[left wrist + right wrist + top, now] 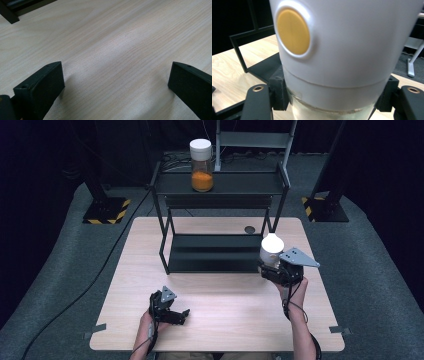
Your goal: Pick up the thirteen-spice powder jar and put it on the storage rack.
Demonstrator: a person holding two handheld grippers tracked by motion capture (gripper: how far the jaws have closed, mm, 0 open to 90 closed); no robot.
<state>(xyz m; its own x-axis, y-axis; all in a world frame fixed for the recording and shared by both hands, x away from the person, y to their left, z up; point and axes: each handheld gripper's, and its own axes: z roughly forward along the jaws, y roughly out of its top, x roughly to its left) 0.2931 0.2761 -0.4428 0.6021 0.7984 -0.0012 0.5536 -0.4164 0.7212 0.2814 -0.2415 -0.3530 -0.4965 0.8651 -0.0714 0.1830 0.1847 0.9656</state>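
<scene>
High view: right hand-held gripper grips a white-lidded jar beside the black shelf rack, above the worktop.
Right jaws: clamped below the lid.
Left hand-held gripper: spread wide, holding nothing, low over the worktop.
</scene>
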